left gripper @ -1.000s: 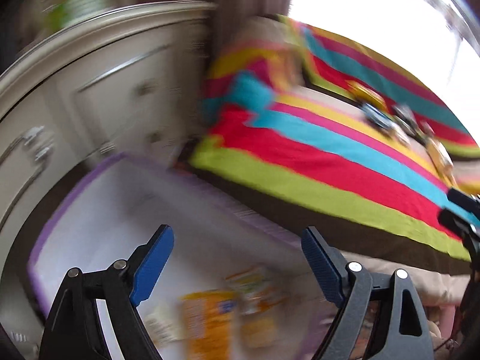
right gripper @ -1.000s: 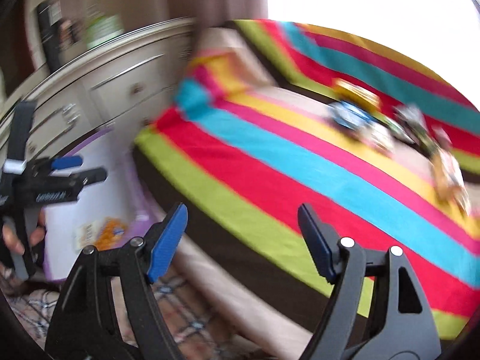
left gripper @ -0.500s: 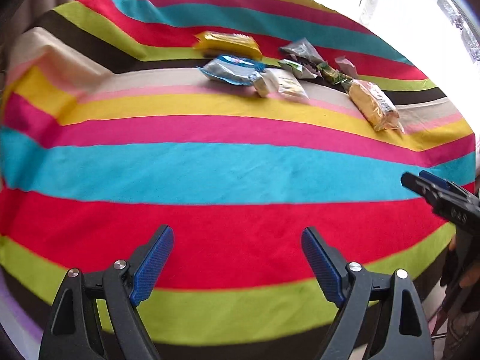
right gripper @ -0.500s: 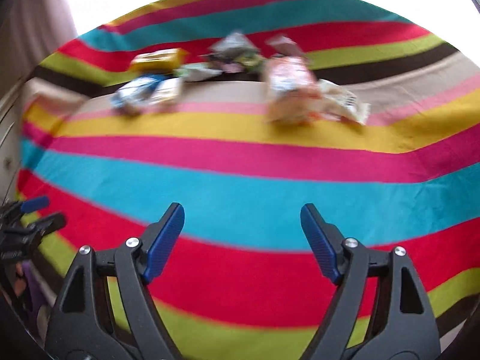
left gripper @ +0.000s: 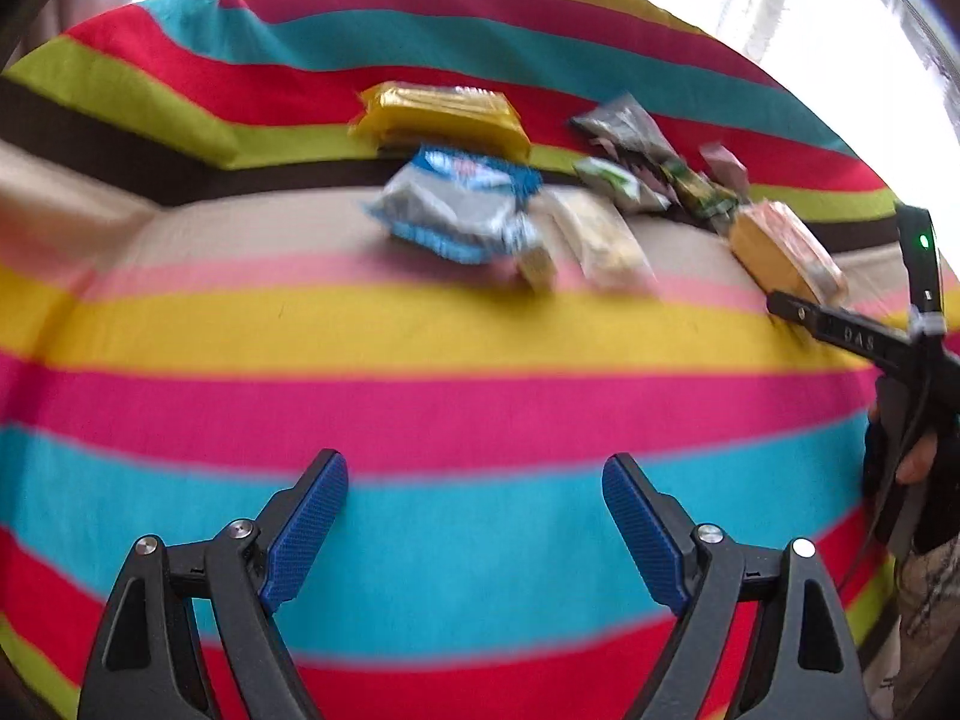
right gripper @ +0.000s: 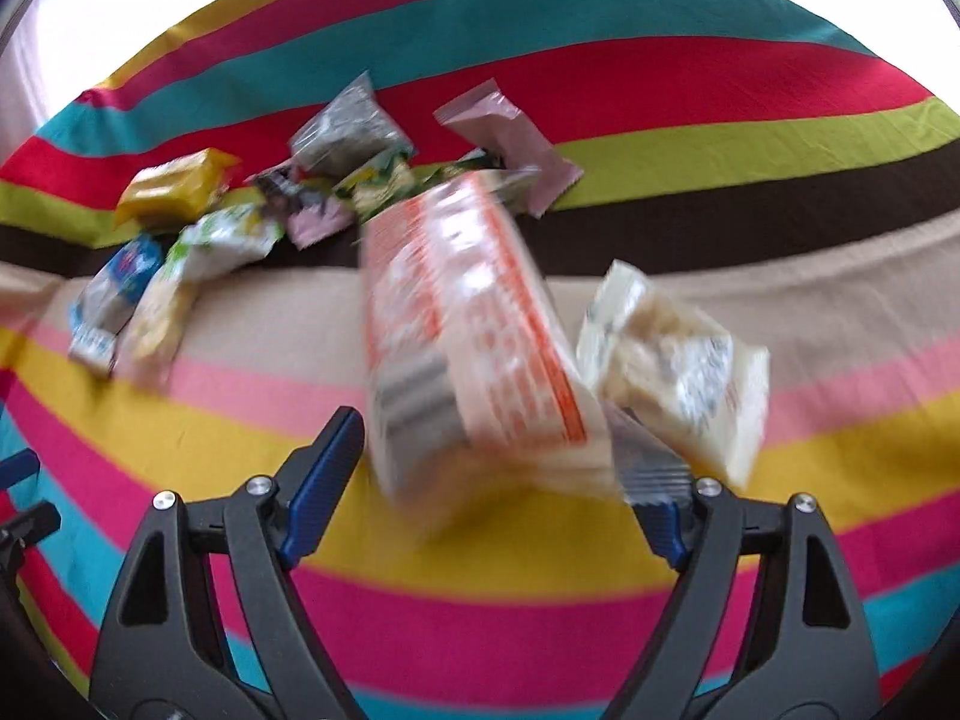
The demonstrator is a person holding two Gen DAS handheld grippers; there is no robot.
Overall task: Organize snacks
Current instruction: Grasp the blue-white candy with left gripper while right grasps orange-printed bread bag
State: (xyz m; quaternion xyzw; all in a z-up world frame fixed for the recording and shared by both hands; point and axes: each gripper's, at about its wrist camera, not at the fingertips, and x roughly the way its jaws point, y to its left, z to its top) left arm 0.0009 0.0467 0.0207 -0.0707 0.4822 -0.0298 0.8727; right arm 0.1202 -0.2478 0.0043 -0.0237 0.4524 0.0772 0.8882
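While its spread fingers have just been opening, the right gripper [right gripper: 495, 468] straddles an orange-and-white snack pack [right gripper: 468, 336]; the left gripper [left gripper: 474, 516] gapes over bare bedspread [left gripper: 420, 330].

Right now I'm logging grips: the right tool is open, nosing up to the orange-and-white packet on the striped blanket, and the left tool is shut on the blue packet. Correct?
Not quite. The left tool is open and empty in the left wrist view, short of the blue packet. The rest holds: right tool open at the orange-and-white packet on the striped blanket.

Bedroom at home, striped bedspread [left gripper: 420, 336]
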